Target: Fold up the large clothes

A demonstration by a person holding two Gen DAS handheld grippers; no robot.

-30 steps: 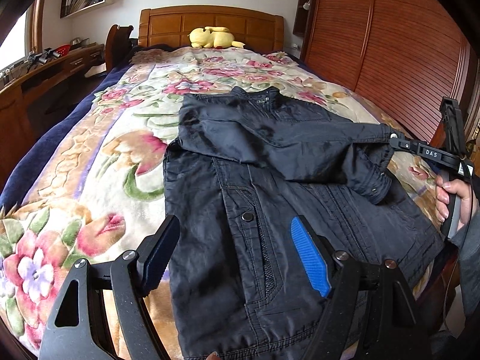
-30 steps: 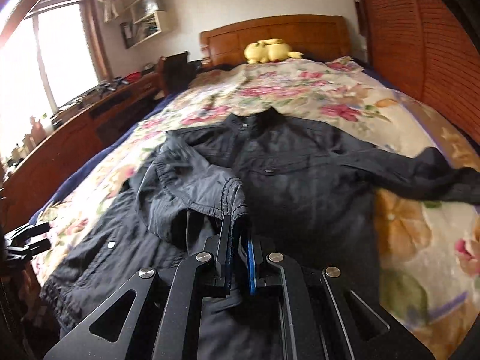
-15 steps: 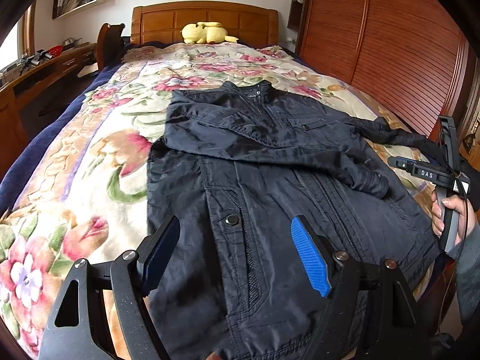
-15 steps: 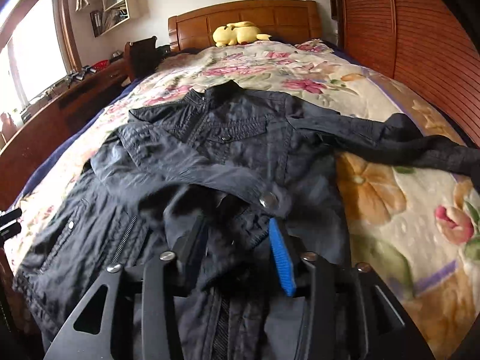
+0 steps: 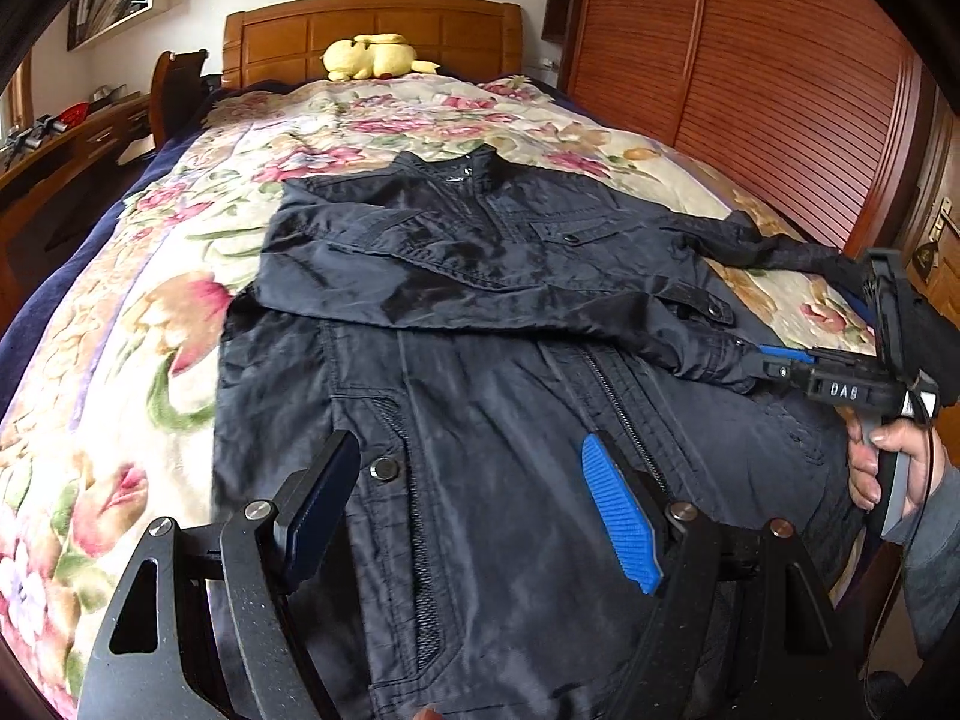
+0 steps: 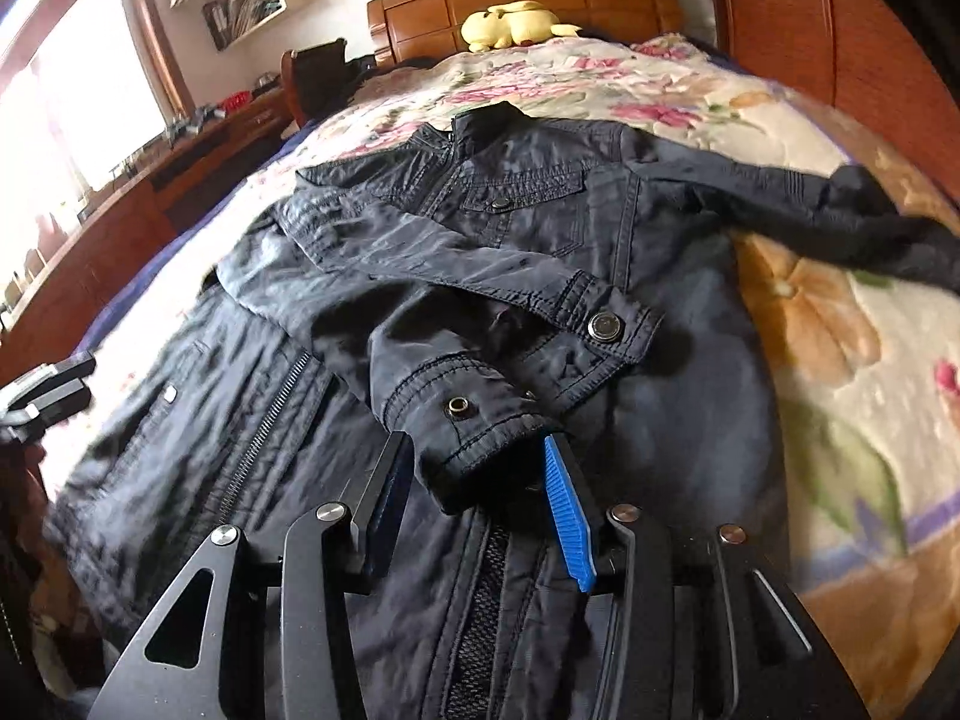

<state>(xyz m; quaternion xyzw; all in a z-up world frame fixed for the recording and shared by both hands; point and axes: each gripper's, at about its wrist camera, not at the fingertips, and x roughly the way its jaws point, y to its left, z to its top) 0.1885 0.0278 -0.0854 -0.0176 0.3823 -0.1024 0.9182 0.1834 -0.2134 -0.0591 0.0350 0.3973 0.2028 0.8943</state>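
A dark navy jacket lies front up on the floral bedspread, collar toward the headboard. One sleeve is folded across the chest; its cuff lies loose between the fingers of my right gripper, which is open. The other sleeve stretches out to the right over the bedspread. My left gripper is open and empty above the jacket's lower front, near a pocket snap. The right gripper also shows in the left wrist view, held by a hand.
A yellow plush toy lies by the wooden headboard. A slatted wooden wardrobe runs along the right side of the bed. A wooden desk and a chair stand on the left.
My right gripper opened and let go of the sleeve cuff, which now lies across the jacket's front. Both views shifted slightly; my left gripper stayed open.
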